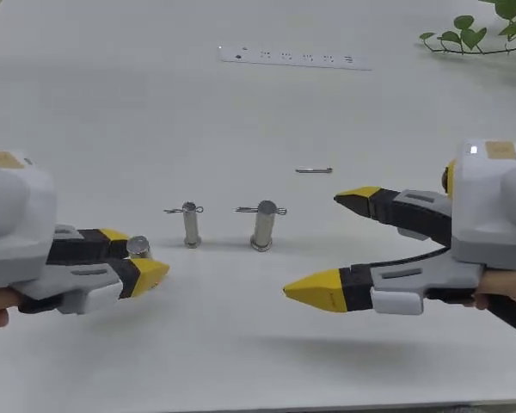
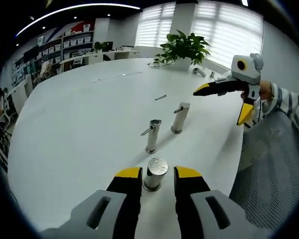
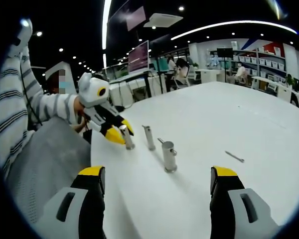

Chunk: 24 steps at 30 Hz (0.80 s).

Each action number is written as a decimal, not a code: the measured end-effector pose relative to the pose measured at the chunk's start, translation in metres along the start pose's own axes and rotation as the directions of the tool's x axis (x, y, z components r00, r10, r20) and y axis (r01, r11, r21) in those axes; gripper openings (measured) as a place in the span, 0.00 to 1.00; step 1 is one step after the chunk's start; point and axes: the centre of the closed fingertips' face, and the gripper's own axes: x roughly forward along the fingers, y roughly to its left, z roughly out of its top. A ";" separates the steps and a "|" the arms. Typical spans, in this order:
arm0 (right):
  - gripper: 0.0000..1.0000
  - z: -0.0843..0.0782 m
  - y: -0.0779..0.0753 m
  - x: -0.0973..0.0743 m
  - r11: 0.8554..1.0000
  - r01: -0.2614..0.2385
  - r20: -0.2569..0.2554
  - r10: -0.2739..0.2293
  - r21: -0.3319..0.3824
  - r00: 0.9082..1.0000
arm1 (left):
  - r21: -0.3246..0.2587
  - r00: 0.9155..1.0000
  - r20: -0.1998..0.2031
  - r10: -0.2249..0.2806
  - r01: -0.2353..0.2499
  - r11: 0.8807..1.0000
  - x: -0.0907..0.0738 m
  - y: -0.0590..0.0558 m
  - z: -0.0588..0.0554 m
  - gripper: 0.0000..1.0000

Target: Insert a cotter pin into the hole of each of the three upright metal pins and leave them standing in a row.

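Two upright metal pins (image 1: 191, 225) (image 1: 264, 225) stand side by side on the white table, each with a cotter pin through its top. A third metal pin (image 1: 138, 247) without a cotter pin stands left of them, upright on the table; my left gripper (image 1: 144, 252) is shut on it. In the left gripper view this pin (image 2: 154, 174) sits between the yellow tips. A loose cotter pin (image 1: 314, 170) lies flat behind the row. At the right, my right gripper (image 1: 322, 245) is wide open and empty, hovering just right of the row.
A white power strip (image 1: 294, 58) lies at the far side of the table (image 1: 241, 344). A green plant (image 1: 482, 30) trails over the far right corner. The near table edge runs along the bottom of the head view.
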 end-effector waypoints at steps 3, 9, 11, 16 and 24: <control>0.88 0.000 -0.001 -0.001 1.000 -0.001 -0.004 0.001 -0.002 1.000 | 0.075 0.999 0.032 -0.006 0.004 0.997 -0.001 -0.001 0.004 0.36; 0.88 -0.001 -0.004 -0.003 1.000 0.000 -0.022 -0.001 -0.015 1.000 | 0.103 0.995 0.079 -0.057 0.049 0.993 -0.005 -0.008 0.008 0.47; 0.88 -0.001 -0.006 -0.003 1.000 -0.002 -0.030 0.001 -0.024 1.000 | 0.126 0.994 0.087 -0.059 0.047 0.991 -0.005 -0.008 0.008 0.47; 0.88 0.004 -0.017 -0.006 0.998 -0.002 -0.058 -0.001 -0.060 0.998 | 0.091 0.994 0.088 -0.062 0.054 0.994 -0.006 -0.005 0.006 0.50; 0.88 0.016 -0.042 -0.010 0.988 -0.013 -0.130 -0.007 -0.154 0.991 | 0.022 0.992 0.102 -0.068 0.066 0.998 -0.009 0.000 0.002 0.64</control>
